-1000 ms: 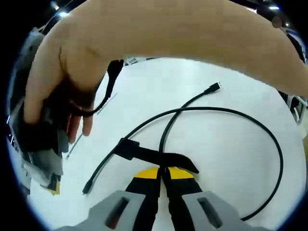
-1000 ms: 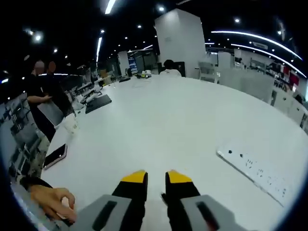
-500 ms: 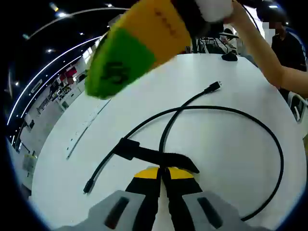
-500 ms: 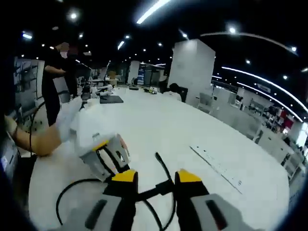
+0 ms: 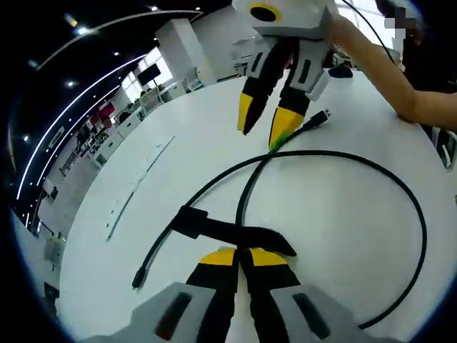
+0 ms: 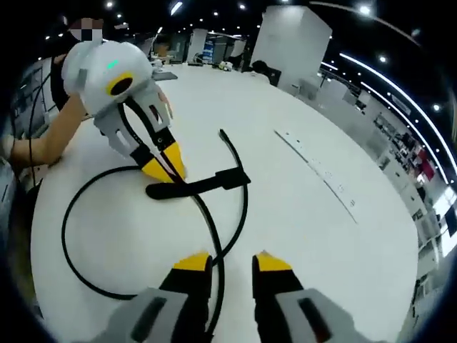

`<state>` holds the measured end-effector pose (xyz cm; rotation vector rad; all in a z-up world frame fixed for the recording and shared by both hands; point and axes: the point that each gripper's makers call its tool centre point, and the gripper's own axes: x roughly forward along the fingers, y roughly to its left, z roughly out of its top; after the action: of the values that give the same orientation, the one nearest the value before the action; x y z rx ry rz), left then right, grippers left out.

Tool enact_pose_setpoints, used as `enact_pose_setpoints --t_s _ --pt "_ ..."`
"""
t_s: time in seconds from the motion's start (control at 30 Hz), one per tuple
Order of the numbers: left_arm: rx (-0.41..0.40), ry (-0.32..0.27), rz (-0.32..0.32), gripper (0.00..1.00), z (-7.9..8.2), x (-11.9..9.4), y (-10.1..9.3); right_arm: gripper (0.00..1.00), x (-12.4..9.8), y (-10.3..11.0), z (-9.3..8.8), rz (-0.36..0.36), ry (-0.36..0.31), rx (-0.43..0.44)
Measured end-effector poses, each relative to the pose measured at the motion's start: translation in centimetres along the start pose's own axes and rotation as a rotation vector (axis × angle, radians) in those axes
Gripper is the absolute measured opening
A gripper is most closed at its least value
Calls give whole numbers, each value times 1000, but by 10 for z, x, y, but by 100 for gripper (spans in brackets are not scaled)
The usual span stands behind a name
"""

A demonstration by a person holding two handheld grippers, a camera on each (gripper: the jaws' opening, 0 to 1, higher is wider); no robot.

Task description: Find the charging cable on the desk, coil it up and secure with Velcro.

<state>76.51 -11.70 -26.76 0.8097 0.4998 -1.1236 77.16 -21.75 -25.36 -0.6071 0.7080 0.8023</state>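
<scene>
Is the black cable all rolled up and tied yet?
Not yet. Found: the black cable lies in one loose loop on the white desk. In hand: the left gripper is shut on the Velcro strap fixed to it, while the right gripper, open, comes down near the plug end. Left: coiling it tighter and wrapping the strap around.

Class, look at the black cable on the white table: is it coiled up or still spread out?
Spread out. The cable lies in one wide loose loop on the table, its strap flat, unwrapped.
</scene>
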Motion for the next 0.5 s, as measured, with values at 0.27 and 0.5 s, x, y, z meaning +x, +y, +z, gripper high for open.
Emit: enact_pose_setpoints --t_s 0.27,0.5 --pt "13 14 18 6 -1 0 -1 24 13 11 -5 57 27 28" --pt "45 38 37 6 -1 0 -1 20 16 21 -4 80 42 11"
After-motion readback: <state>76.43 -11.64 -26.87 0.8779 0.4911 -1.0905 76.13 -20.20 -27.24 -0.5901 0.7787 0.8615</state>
